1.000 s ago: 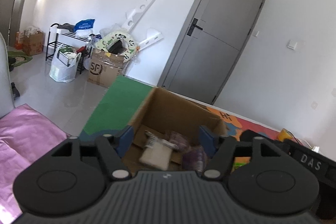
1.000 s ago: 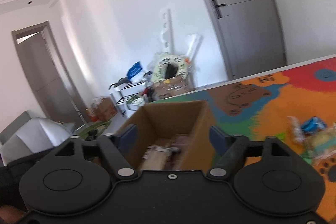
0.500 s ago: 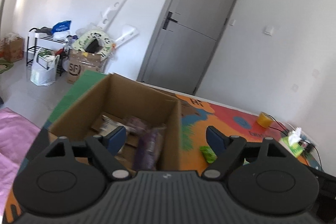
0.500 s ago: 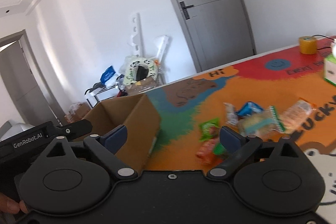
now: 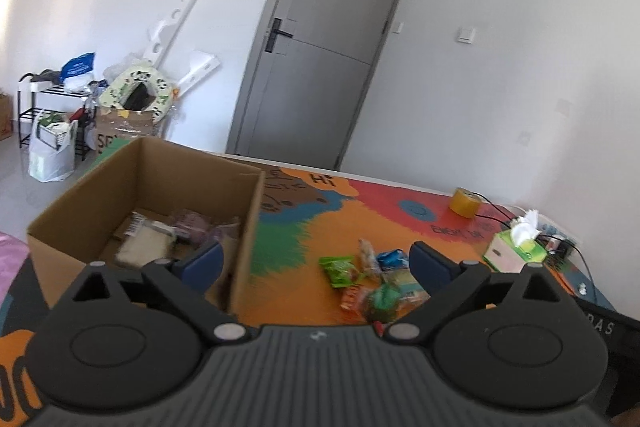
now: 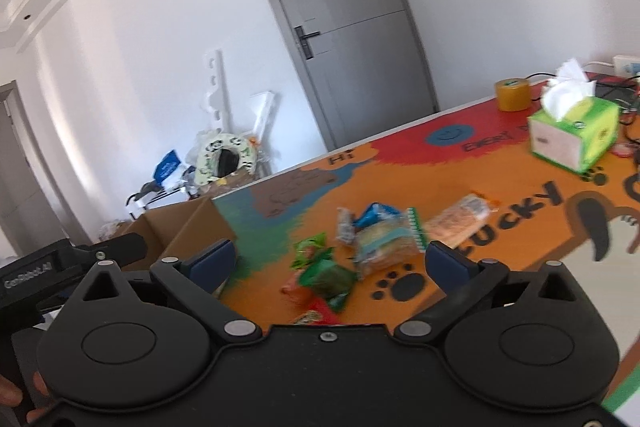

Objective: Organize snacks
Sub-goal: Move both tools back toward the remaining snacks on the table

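Note:
An open cardboard box [image 5: 240, 227] stands at the left of the colourful mat and holds several snack packets [image 5: 148, 247]; its corner also shows in the right wrist view [image 6: 200, 223]. A loose pile of snacks lies on the mat: a green packet [image 5: 340, 269], a blue packet [image 6: 378, 213], a sandwich-like pack [image 6: 384, 245], an orange pack [image 6: 460, 221] and a dark green packet [image 6: 328, 279]. My left gripper [image 5: 316, 263] is open and empty, between box and pile. My right gripper [image 6: 326, 261] is open and empty, above the pile.
A green tissue box [image 6: 576, 135] and a yellow tape roll [image 6: 512, 95] sit at the far right with cables nearby. Clutter, a rack and a cardboard carton [image 5: 128, 127] stand by the wall beside a grey door [image 5: 320, 67].
Both grippers have swung right, from facing into the box to facing the snack pile on the mat. Both stayed open and empty.

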`<action>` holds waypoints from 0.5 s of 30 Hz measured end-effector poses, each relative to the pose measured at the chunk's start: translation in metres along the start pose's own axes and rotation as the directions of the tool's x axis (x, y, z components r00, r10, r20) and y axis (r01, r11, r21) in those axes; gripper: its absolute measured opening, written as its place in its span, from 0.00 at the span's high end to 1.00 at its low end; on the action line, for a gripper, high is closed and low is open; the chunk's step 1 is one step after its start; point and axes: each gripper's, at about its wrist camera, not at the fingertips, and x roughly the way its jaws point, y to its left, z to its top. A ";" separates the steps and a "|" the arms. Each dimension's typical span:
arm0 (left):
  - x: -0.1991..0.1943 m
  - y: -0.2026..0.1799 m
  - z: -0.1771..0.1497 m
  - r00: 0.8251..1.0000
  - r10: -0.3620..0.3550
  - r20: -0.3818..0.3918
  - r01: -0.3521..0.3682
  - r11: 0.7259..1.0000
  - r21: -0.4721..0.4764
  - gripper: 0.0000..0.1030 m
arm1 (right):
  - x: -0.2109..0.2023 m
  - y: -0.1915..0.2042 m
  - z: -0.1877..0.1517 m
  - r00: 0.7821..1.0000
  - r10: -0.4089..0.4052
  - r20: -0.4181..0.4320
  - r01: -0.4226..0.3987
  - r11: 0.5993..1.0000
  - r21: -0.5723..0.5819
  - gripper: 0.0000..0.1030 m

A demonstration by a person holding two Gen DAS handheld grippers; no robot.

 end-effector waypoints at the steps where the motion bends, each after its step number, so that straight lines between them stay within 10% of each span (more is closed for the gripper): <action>1: 0.001 -0.003 -0.001 1.000 -0.003 -0.003 0.003 1.000 0.002 0.04 | -0.001 -0.003 0.000 1.000 -0.003 0.000 0.003 1.000 0.001 0.00; 15: 0.017 -0.032 -0.019 0.996 -0.061 -0.061 0.063 0.998 0.032 0.04 | -0.009 -0.032 -0.006 0.999 -0.039 0.002 0.039 0.999 0.003 0.00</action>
